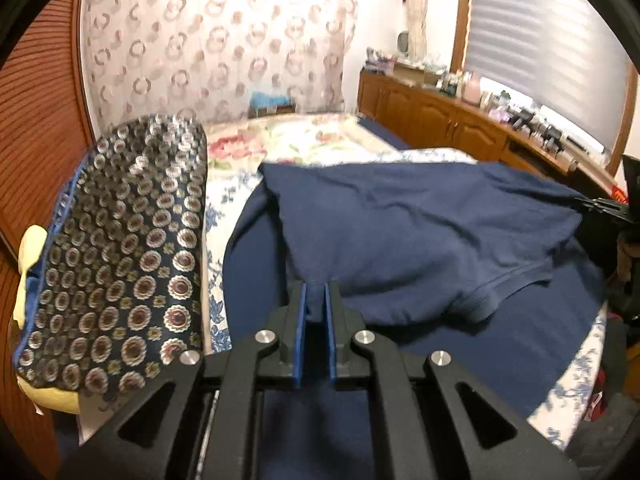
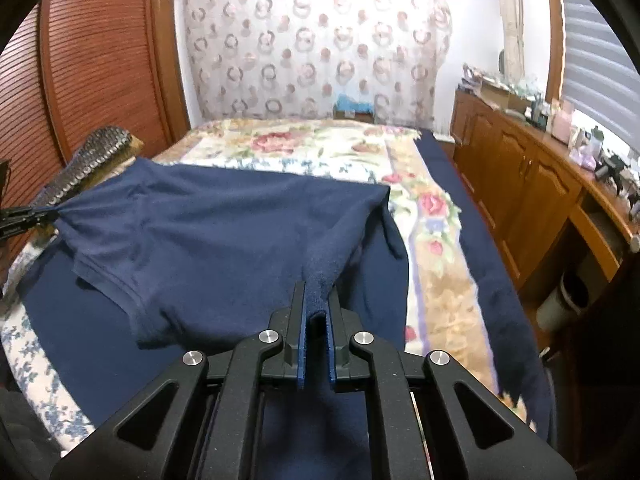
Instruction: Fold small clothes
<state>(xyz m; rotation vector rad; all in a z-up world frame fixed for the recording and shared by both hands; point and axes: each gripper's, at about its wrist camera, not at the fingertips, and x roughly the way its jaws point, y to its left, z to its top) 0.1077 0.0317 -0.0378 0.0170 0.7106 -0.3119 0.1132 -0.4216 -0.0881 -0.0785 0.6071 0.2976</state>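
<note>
One navy shirt [image 2: 224, 224] lay on the dark blue sheet [image 1: 460, 360] at the bed's near end, filling the middle of both views. The right gripper [image 2: 316, 300] had its jaws pressed together, pinching a bunched fold of the shirt that ran up toward 12 o'clock. The left gripper [image 1: 315, 300] was also closed on navy cloth (in the right wrist view its tip showed at 9 o'clock, pulling a corner of the shirt taut).

The risk, as I judged it: each pinch held only a narrow edge, so uneven lifting could slip one corner free and let the shirt sag or twist. The patterned cushion [image 1: 120, 248] at 9 o'clock also stood close enough to snag the left side.

Counted: one shirt, two grippers, one cushion, one floral bedspread [image 2: 328, 148].
</note>
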